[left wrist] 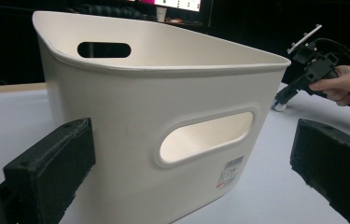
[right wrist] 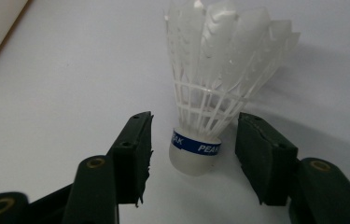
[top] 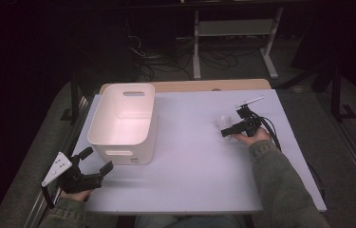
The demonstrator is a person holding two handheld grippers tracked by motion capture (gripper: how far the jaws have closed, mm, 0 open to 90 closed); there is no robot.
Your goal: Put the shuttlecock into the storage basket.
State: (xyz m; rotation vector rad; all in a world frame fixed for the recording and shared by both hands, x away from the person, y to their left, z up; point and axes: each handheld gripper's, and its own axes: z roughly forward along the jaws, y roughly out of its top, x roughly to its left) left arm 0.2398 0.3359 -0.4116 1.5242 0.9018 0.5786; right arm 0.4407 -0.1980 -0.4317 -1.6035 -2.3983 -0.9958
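One white bin, one white shuttlecock and two claws share a pale counter under dim light. The bin stands at about ten o'clock from the counter's middle, open side up, with an oval handle slot in each end wall and a small barcode label low on its near wall in the left gripper view. The shuttlecock lies at about two o'clock from the counter's middle, well apart from the bin.

The left claw sits at the counter's near-left corner, at roughly seven o'clock, its jaws spread wide and empty, aimed at the bin's near end wall, which stands just beyond them. A grey three-cornered plate rides on top of it. The right claw hangs just beside the shuttlecock, held by a hand in a green sleeve, a black cable trailing off toward the counter's right edge.

In the right gripper view the shuttlecock lies between the two parted jaws of the right claw; a gap shows on either side of its cork base, so nothing is gripped. Its long axis runs straight away from the claw: the rounded cork, ringed by a blue band with white lettering, points back at the jaws, and the white plastic skirt fans out toward twelve o'clock in that view.

Beyond the counter's far edge, a wooden strip, metal frame legs and loose cables sit on the dark floor.
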